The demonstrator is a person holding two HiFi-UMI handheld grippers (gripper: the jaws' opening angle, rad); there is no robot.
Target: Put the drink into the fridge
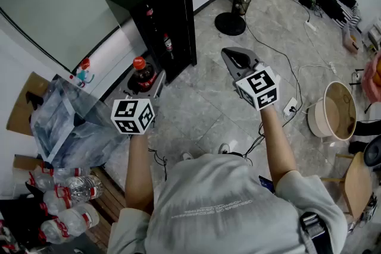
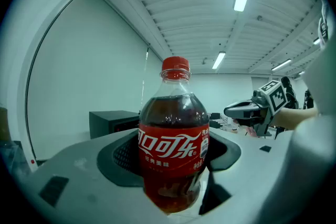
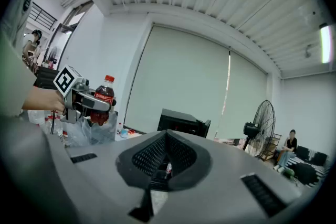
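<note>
One clear plastic cola bottle, red cap and label (image 2: 173, 113), upright at centre of left gripper view, clamped between wide-set jaws of left gripper (image 2: 172, 159). Right gripper (image 3: 167, 135) jaws together, empty. Black mini fridge (image 1: 158, 15), door open, upper centre of head view, just beyond bottle.

Left gripper (image 1: 141, 81) level, clamping bottle (image 1: 139, 64); right gripper (image 1: 236, 60) seemingly closed, tipped slightly down.
</note>
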